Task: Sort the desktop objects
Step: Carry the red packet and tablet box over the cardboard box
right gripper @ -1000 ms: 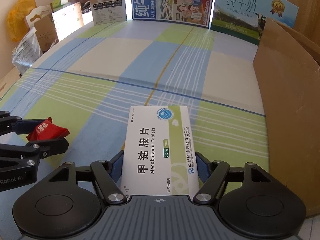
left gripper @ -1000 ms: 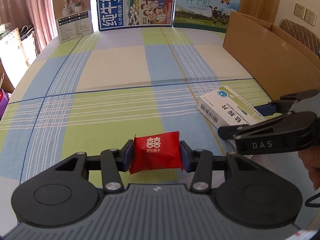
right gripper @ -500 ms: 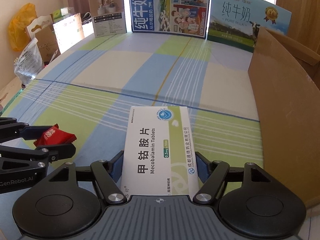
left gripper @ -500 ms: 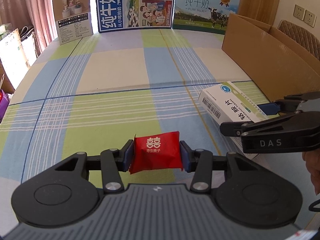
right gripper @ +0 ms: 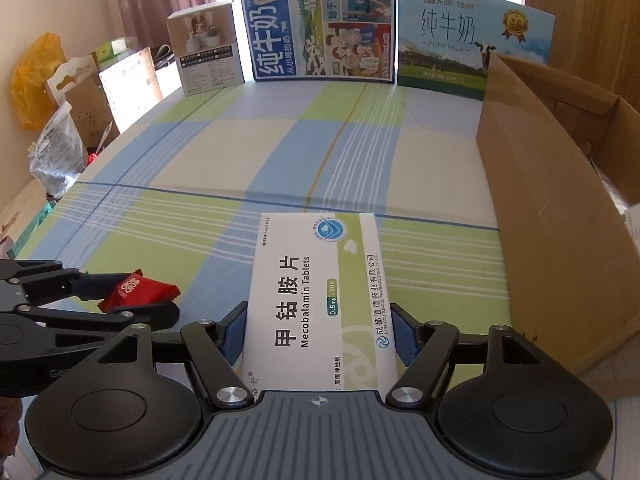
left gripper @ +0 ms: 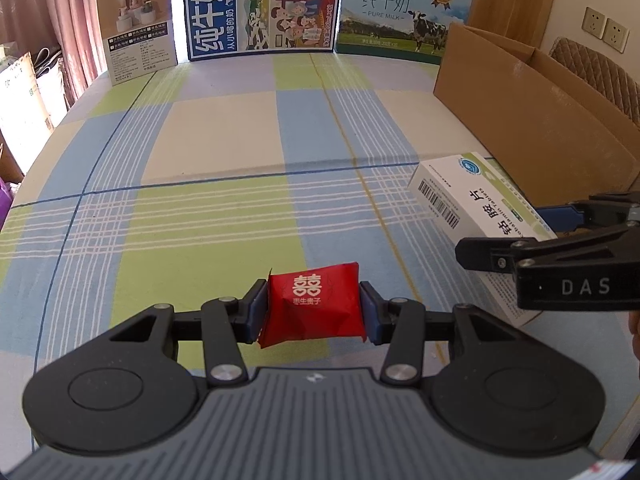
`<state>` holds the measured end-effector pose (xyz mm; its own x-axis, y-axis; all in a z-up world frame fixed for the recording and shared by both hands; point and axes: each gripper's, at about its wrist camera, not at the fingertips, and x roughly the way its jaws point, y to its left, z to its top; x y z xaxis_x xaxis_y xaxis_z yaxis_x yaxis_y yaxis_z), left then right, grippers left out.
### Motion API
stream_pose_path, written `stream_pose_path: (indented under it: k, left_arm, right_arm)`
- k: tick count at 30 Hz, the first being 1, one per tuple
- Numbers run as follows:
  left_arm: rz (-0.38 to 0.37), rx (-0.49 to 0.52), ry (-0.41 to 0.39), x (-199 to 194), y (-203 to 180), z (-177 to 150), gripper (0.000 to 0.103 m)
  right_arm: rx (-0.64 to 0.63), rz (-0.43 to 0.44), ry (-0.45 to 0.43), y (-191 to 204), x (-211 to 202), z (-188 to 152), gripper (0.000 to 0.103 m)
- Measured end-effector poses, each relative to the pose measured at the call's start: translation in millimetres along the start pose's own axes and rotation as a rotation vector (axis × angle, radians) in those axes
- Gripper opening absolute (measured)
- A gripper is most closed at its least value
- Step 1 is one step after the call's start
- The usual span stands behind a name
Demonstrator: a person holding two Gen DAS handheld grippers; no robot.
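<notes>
My left gripper is shut on a small red candy packet with white characters, held just above the checked tablecloth. My right gripper is shut on a white and green box of Mecobalamin tablets, lifted off the cloth and pointing away from me. In the left wrist view the medicine box and the right gripper show at the right edge. The right wrist view catches the candy packet and the left gripper at lower left.
An open brown cardboard box stands along the right side of the table. Milk cartons and a small white product box line the far edge. Bags and boxes crowd the floor to the left.
The right gripper has risen a little with the medicine box and rolled slightly; more of the cardboard box's inside now shows. The left gripper and candy packet stay put.
</notes>
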<state>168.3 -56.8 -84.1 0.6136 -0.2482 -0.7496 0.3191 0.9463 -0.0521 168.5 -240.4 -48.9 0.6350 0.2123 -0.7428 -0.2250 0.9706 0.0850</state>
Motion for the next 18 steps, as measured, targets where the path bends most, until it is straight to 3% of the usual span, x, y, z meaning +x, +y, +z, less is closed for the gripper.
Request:
stream_pose_path:
  k: [9,18]
  left_arm:
    - [0.008,-0.054,-0.060,-38.7,-14.5,9.4,0.042]
    - [0.001,-0.035,-0.093,-75.3,-37.2,12.6,0.042]
  right_arm:
    - [0.041,-0.016,-0.042,-4.8,-42.6,4.0,0.068]
    - [0.055,-0.026,-0.083,-5.0,-85.8,-0.3,0.068]
